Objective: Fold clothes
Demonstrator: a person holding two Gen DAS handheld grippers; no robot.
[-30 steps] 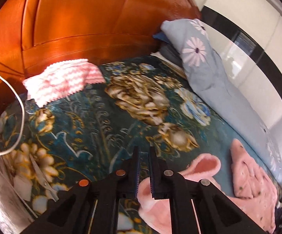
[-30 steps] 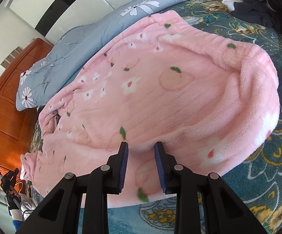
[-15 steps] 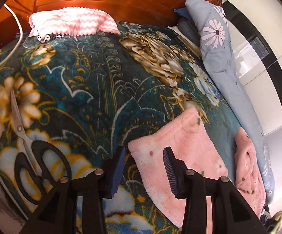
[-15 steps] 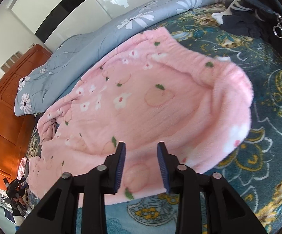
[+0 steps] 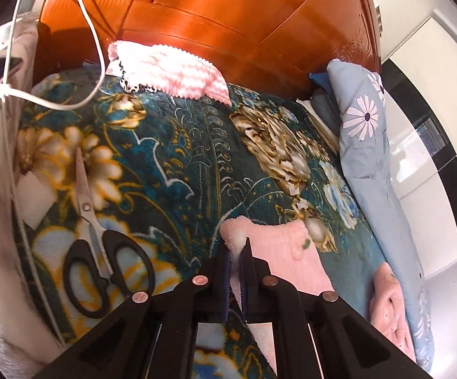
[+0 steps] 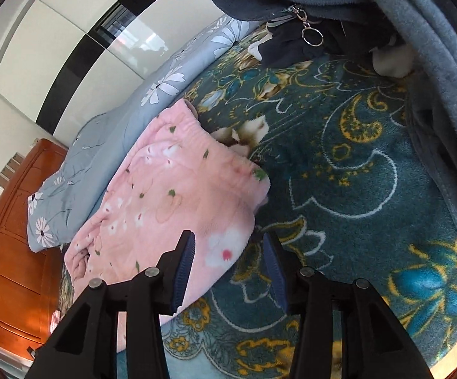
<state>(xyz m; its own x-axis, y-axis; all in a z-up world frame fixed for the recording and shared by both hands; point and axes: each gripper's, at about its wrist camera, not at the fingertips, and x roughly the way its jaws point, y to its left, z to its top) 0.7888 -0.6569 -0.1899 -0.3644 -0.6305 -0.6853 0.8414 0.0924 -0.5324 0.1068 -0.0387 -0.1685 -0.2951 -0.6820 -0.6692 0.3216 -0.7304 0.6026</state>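
Floral bedspread [image 5: 171, 164]: taken as landmark. Pink fleece trousers [image 6: 165, 202] spread on it; soft, light, limp. Cuff [image 5: 275, 240] pinched by left gripper [image 5: 235, 255]. Right gripper [image 6: 228, 252] released over waistband corner, suitable hold.

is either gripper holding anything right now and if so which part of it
The left gripper is shut on the pink garment, pinching the corner of a folded edge. The right gripper is open, holding nothing, its fingers straddling the same garment's edge.
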